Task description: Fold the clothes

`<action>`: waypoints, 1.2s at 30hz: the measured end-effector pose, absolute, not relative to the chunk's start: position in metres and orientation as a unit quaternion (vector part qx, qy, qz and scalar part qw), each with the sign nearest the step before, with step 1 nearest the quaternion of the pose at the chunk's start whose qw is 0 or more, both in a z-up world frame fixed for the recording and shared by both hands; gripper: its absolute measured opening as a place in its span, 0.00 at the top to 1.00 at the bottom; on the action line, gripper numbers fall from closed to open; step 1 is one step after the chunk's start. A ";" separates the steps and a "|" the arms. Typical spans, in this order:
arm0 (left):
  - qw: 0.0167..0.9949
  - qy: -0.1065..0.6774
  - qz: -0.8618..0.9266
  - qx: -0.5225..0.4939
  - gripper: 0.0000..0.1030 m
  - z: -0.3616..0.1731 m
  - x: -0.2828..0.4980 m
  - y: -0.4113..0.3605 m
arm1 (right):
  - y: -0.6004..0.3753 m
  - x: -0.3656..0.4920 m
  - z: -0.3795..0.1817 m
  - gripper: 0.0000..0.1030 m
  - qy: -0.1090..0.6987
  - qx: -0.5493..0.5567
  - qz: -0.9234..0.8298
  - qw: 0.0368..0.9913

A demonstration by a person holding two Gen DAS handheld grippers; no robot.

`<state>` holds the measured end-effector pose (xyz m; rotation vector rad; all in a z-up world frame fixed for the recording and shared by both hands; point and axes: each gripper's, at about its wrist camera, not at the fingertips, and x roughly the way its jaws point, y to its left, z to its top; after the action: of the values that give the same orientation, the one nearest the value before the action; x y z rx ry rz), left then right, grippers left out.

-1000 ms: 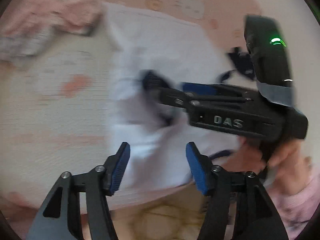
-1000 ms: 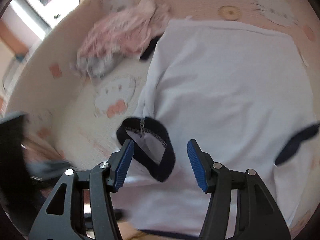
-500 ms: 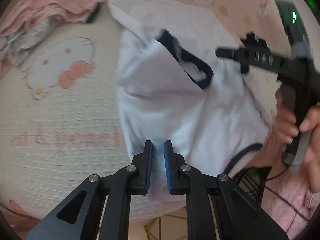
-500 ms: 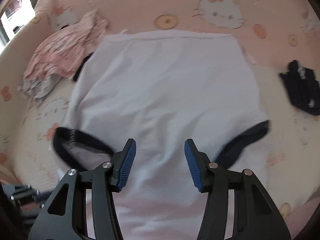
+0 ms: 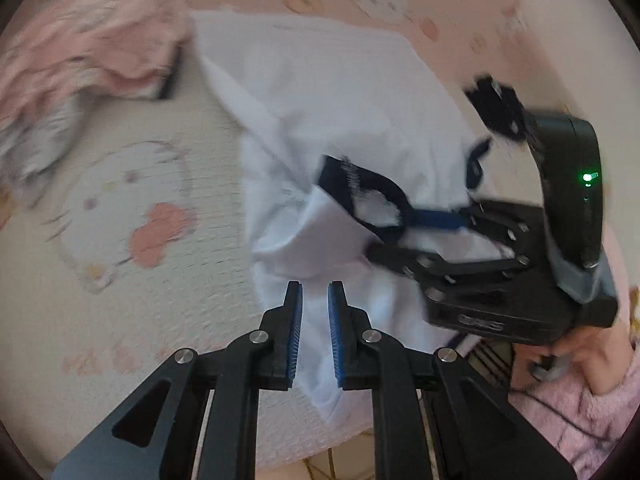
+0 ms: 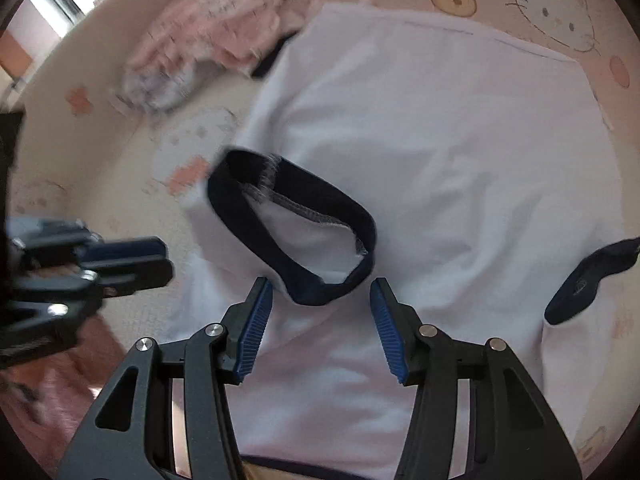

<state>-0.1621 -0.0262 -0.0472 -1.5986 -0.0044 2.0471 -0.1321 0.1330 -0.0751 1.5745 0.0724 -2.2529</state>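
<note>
Fingers [image 5: 294, 320] of the left gripper [image 5: 315, 334] are clamped on a fold of the white T-shirt [image 5: 332, 92] spread on the cartoon-cat bedsheet [image 5: 132, 216]. Right wrist view: right gripper [image 6: 322, 322] spread apart, gripping nothing, with the T-shirt's navy sleeve cuff [image 6: 296, 224] right at its tips.

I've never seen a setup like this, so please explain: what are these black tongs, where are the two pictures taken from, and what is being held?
There is no robot here. A person holds a hand-operated gripper in each hand, and a wide-angle camera on each one looks along its two blue-padded fingers.

In the left view, the left gripper is pinched shut on a fold of the white shirt. The right gripper shows there too.

In the right view, the right gripper stands open around the shirt's dark-trimmed sleeve, gripping nothing.

The shirt lies on a cartoon-cat bedspread, beside a crumpled pink garment.
</note>
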 end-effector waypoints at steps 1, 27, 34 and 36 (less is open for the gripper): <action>0.279 0.012 0.756 -0.592 0.87 -0.048 -0.163 -0.022 | 0.136 -0.133 -0.076 0.51 0.030 0.555 -0.812 0.178; 0.252 -0.077 0.764 -0.588 0.69 -0.044 -0.251 -0.064 | 0.169 -0.125 -0.042 0.49 0.033 0.553 -0.814 0.173; 0.196 0.104 0.737 -0.638 0.65 -0.079 -0.260 -0.044 | 0.132 -0.153 -0.080 0.49 0.093 0.576 -0.787 0.201; 0.190 0.122 0.740 -0.633 0.61 -0.076 -0.255 -0.052 | 0.138 -0.146 -0.084 0.50 0.096 0.565 -0.796 0.196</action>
<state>-0.2549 -0.0520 -0.0762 -1.7797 0.3431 2.0807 -0.1464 0.1379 -0.0836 1.5820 0.2681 -2.2304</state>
